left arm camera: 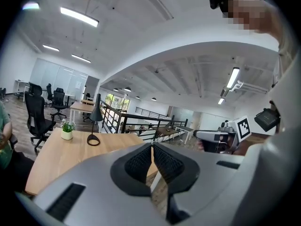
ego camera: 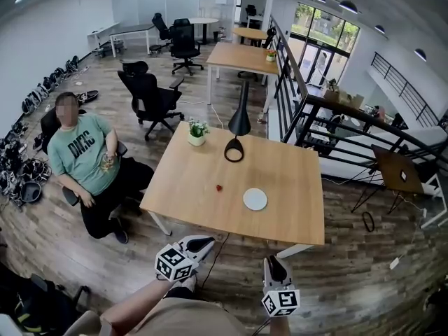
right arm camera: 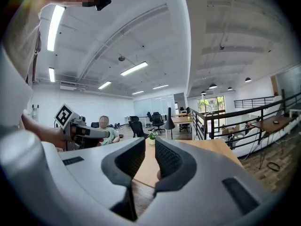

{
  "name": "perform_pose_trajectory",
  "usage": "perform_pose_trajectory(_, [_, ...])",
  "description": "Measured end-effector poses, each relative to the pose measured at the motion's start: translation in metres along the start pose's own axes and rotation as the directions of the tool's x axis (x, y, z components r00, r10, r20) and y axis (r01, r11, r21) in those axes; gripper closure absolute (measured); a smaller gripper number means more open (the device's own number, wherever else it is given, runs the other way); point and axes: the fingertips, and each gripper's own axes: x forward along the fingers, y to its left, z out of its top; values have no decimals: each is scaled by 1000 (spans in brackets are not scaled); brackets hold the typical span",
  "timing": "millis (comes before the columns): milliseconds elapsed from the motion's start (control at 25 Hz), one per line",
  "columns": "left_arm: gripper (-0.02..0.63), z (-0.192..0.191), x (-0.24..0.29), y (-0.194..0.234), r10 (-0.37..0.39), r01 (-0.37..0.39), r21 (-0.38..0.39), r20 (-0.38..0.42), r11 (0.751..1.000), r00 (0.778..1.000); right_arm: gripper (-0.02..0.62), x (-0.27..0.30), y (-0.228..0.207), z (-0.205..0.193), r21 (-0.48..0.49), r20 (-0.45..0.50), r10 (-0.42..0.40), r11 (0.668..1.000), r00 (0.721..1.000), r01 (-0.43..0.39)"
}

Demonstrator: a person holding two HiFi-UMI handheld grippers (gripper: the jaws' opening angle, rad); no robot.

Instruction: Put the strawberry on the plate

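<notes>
The reach has not begun: both tools are hovering off the counter's [ego camera: 297,187] near edge, at 6 o'clock from the goods. The strawberry [ego camera: 219,187] is lying on the bare counter, near the white plate [ego camera: 255,199] and at its 9 o'clock, not touching it. The left hand-held gripper [ego camera: 205,243] is sitting clenched on nothing; the right hand-held gripper [ego camera: 274,263] is standing slightly parted and empty. Next, one of them likely needs to travel toward 12 o'clock, spread wider, and descend over the berry gently.
</notes>
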Motion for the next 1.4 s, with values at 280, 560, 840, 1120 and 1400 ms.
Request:
perform_pose_trajectory(280, [603, 23, 9, 54, -24, 24, -9, 21, 1000, 999, 529, 54, 7, 17, -19, -7, -20, 1000, 1000, 20])
perform_pose_trajectory(560, [603, 34, 6, 99, -38, 39, -7, 35, 999, 999, 529, 96, 15, 29, -52, 0, -42, 998, 999, 42])
perform_pose_trajectory(840, [603, 41, 5, 141, -64, 64, -4, 40, 998, 997, 529, 133, 22, 28, -60, -3, -78, 995, 997, 78])
perform_pose_trajectory(1120, [603, 29, -2, 178, -85, 85, 0, 14, 996, 996, 529, 163, 42, 21, -61, -4, -96, 994, 995, 95])
perform_pose_trajectory(1400, [603, 14, -6, 202, -54, 55, -30, 6, 998, 998, 529, 174, 42, 5, -56, -39, -92, 994, 995, 90])
